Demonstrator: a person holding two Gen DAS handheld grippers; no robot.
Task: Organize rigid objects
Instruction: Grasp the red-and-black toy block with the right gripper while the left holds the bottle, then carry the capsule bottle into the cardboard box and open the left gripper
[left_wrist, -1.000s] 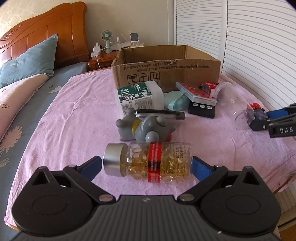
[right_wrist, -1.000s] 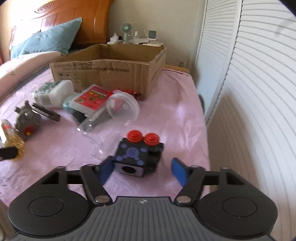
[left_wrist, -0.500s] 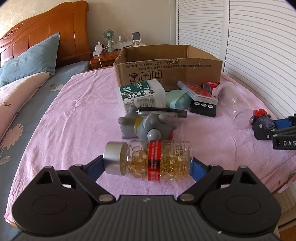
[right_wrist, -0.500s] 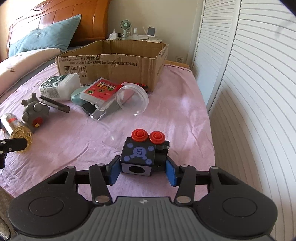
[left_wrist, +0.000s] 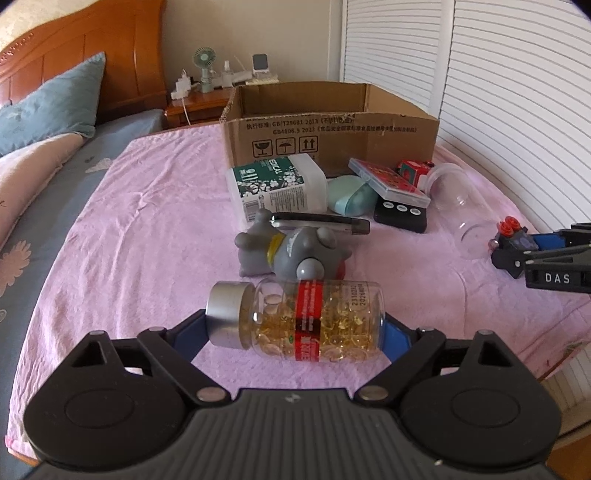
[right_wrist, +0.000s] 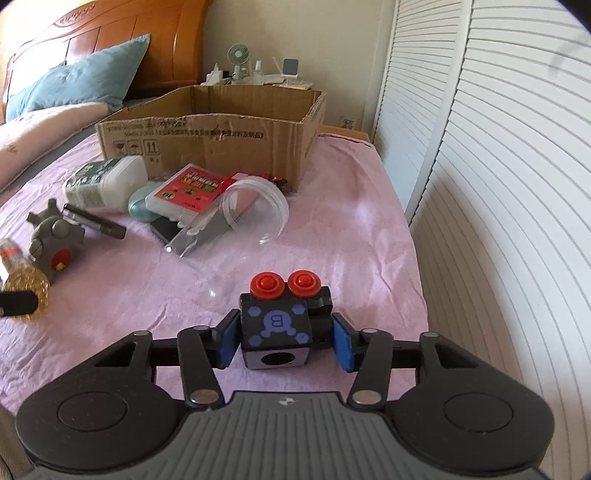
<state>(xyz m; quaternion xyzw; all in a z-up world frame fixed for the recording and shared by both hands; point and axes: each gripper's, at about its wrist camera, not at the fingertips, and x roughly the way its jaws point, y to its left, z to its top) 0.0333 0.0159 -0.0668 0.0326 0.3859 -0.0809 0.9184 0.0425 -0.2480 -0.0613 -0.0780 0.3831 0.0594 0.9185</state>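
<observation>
Capsule bottle (left_wrist: 303, 319) lies sideways between the blue pads of the left gripper (left_wrist: 295, 332), which has closed on it end to end, cap at one pad and base at the other, low over the pink blanket (left_wrist: 147, 221). The right gripper (right_wrist: 282, 341) is likewise clamped on the black toy cube (right_wrist: 277, 330) with red buttons. Both grasps look made, so the carry is next: lift clear of the grey toy (left_wrist: 291, 254) and bring each item over the cardboard box (left_wrist: 332, 125) before releasing.
</observation>
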